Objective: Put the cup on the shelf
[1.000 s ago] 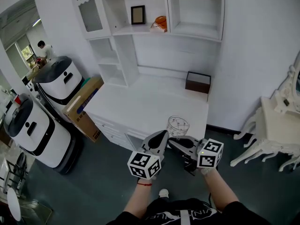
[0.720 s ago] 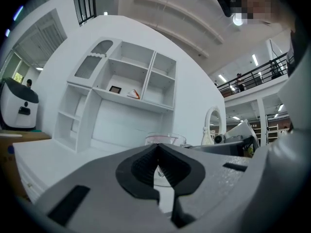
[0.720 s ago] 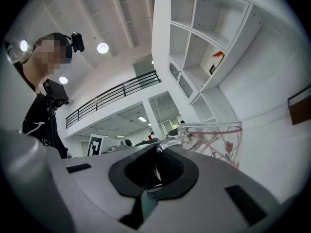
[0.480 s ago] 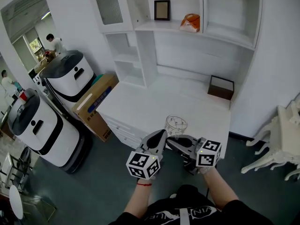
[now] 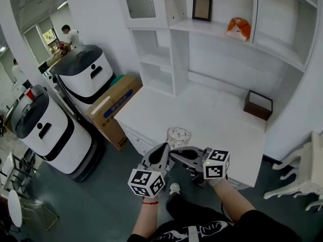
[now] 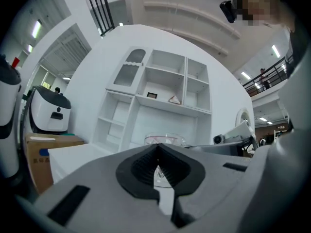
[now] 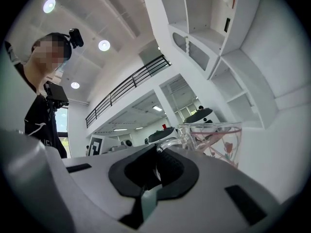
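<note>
A clear glass cup [image 5: 178,136] with a pink flower print hangs over the front edge of the white desk [image 5: 212,112]. My right gripper [image 5: 175,154] is shut on its handle; in the right gripper view the cup [image 7: 217,143] sits just past the closed jaws of that gripper [image 7: 156,152]. Beside it, my left gripper [image 5: 162,149] is shut with nothing in it, tips close to the cup's near side. The cup's rim [image 6: 164,139] shows just beyond the left gripper [image 6: 157,152]. The white shelf [image 5: 222,30] is up on the far wall.
On the shelf stand a picture frame [image 5: 202,8] and an orange object [image 5: 238,28]. A brown box [image 5: 258,105] sits at the desk's back right. A cardboard box [image 5: 113,105] and two white robots [image 5: 83,73] [image 5: 43,130] stand left. An ornate white table [image 5: 303,185] is at the right.
Both grippers and the cup have shifted left along the desk's front edge, and the whole view has turned with them. The right gripper's hold on the handle is unchanged.
</note>
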